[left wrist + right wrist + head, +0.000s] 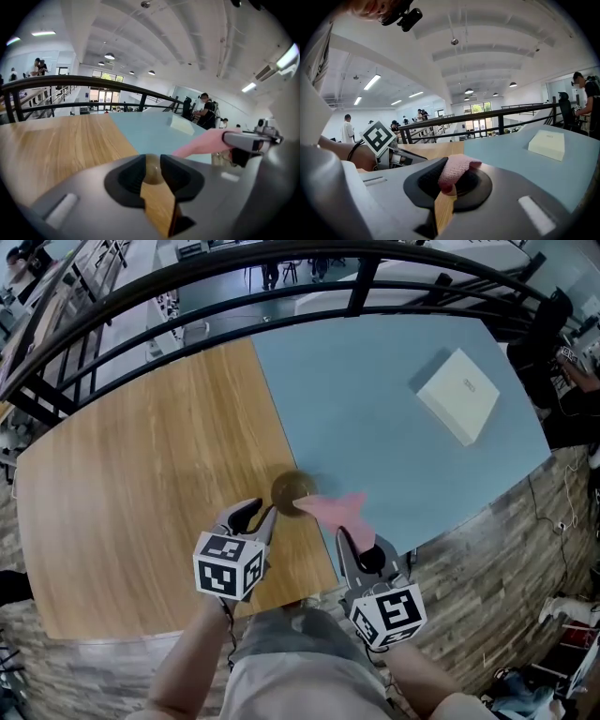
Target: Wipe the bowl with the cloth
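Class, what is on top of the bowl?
The cloth, gripped by the right gripper, overlaps the bowl's near rim and hides that part; whether it touches cannot be told. The rest of the bowl shows.

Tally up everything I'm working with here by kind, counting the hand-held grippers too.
Bowl: 1
Cloth: 1
White box: 1
Hand-held grippers: 2, left and right
Total: 5
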A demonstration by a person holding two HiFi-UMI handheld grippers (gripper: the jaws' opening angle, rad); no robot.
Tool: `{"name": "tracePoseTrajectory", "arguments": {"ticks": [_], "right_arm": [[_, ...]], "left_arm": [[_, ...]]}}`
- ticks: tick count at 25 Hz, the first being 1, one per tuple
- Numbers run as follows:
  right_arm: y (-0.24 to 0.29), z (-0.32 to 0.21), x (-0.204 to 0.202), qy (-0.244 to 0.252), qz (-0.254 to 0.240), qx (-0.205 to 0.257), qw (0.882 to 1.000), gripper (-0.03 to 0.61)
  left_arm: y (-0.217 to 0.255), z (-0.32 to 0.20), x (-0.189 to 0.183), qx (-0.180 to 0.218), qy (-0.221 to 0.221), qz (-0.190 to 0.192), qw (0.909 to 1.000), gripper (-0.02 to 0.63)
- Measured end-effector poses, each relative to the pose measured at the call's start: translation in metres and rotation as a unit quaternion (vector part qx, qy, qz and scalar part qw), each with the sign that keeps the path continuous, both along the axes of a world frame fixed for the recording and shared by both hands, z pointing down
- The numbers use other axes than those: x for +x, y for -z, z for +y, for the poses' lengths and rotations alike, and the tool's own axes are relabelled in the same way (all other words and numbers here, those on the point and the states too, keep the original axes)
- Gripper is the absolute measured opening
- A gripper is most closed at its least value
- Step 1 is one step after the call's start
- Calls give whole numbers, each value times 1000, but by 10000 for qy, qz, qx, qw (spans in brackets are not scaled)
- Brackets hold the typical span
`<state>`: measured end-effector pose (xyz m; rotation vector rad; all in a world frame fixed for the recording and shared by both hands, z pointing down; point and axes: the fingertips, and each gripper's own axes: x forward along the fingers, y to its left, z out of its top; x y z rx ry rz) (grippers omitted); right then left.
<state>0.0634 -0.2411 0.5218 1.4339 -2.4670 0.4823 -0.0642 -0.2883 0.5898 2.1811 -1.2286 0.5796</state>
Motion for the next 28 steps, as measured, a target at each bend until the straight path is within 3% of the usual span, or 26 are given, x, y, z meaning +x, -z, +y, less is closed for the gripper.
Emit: {"name": "tracePoseTrajectory", "arguments": {"ticks": [14,20,28], "right_arm": [[-73,-15,6,-181,-40,-277,9994,20],[-95,-15,7,-181,0,-432,9989,20],[-111,-16,-23,-42,-27,-503,9987,20]], "left_arm": [[-110,-35,-3,-642,45,-14,9979,101],[-135,-39,0,-853,21,147,9962,100],[-158,-35,-7,-1067,23,216,9940,100]]}}
